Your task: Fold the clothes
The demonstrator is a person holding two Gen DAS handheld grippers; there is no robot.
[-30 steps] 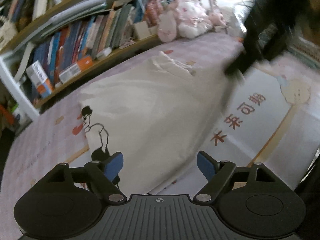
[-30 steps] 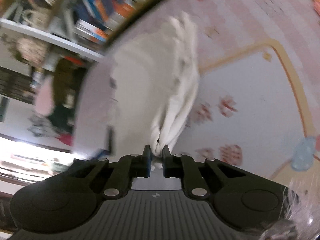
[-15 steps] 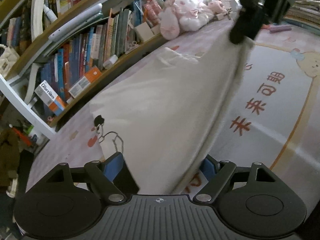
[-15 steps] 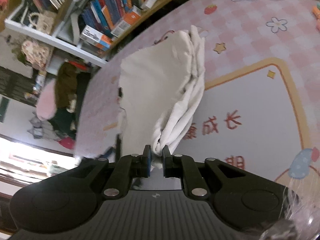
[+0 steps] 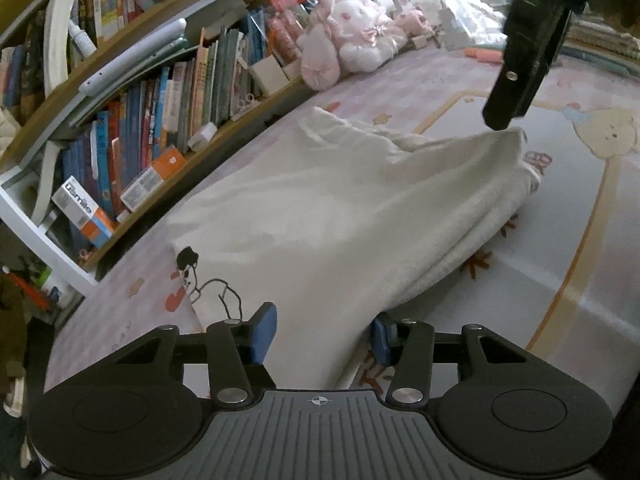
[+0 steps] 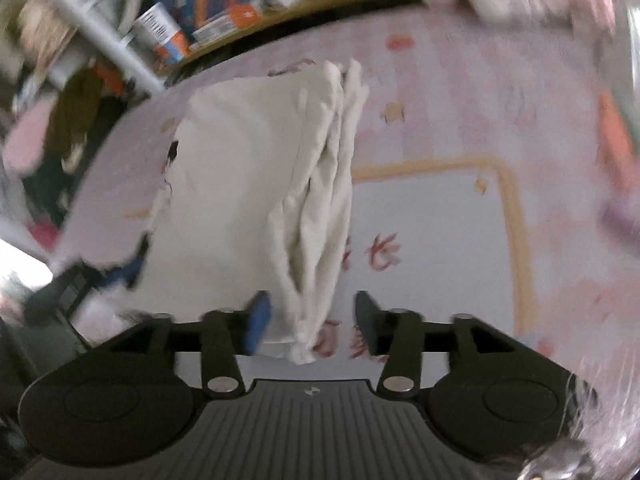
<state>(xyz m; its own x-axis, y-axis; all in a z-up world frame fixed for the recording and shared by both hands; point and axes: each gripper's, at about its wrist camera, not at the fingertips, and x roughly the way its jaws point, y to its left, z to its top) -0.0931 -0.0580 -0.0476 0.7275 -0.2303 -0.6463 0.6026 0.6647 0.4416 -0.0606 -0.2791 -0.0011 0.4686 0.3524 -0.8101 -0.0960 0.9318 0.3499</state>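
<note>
- The white garment is lying folded lengthwise on the pink play mat, its long folded edge running beside the mat's pale centre panel; a small black line drawing is showing at its near corner in the left wrist view.
- The left gripper is sitting at the near end of the cloth with its jaws closing; fabric is lying between the blue pads, though they are not yet pressing on it.
- The right gripper is standing over the far end with its jaws opening; the bunched layers are hanging between the pads, apparently loose rather than pinched.
- Risks, as I judge them: the stacked layers at the right end may be slipping apart as that grip is letting go, spoiling the fold; the left pads may be catching only the top layer, so a lift would be peeling the fold open; dragging could be rucking the cloth against the mat.
- Both grippers are pointing downward at the cloth, the right one more steeply; its view is blurred.
- A bookshelf and a pink plush toy are standing beyond the mat, well apart from the garment.
</note>
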